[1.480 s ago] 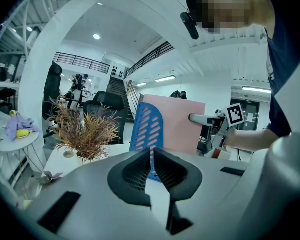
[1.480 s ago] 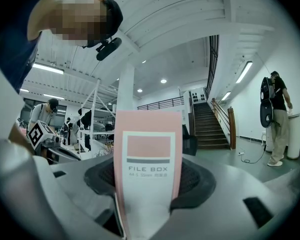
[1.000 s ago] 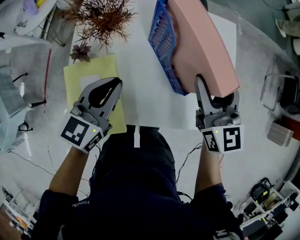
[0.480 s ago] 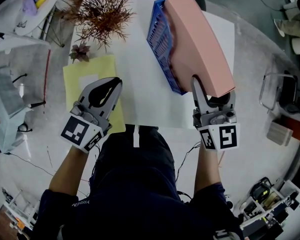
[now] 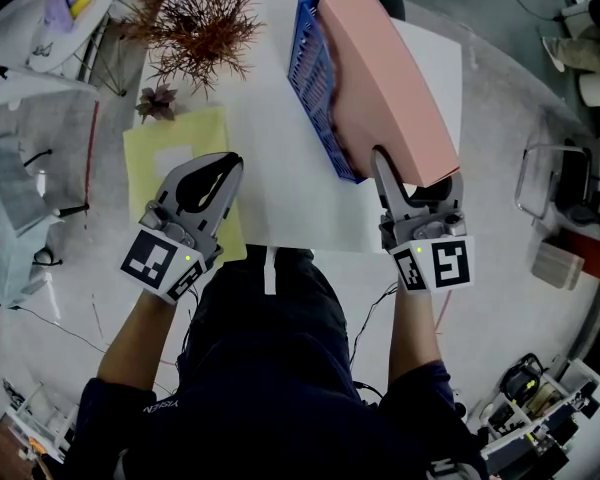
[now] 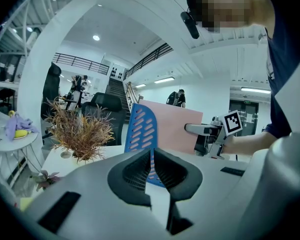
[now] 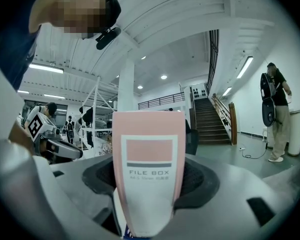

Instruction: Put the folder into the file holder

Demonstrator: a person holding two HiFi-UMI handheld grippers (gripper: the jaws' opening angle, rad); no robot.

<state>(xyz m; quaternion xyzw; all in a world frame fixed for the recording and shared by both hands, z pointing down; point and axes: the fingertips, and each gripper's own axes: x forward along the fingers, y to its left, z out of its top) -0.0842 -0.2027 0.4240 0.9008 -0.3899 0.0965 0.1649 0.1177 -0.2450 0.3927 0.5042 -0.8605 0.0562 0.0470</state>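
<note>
**pink folder [image 5: 380, 78] set in blue file holder [image 5: 315, 68]**

nearest, the left tool [image 5: 228, 168] is held closed and empty above the table [image 5: 280, 168]. the right tool [image 5: 400, 168] has jaws that have just been opening, spread wide about the folder's spine.

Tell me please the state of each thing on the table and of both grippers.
blue file holder: upright, holding the pink folder.
pink folder: upright in the blue file holder, spine between the right gripper's jaws.
yellow folder: lying flat on the table.
right gripper: jaws have just been opening, apart around the pink folder.
left gripper: shut, empty.
</note>
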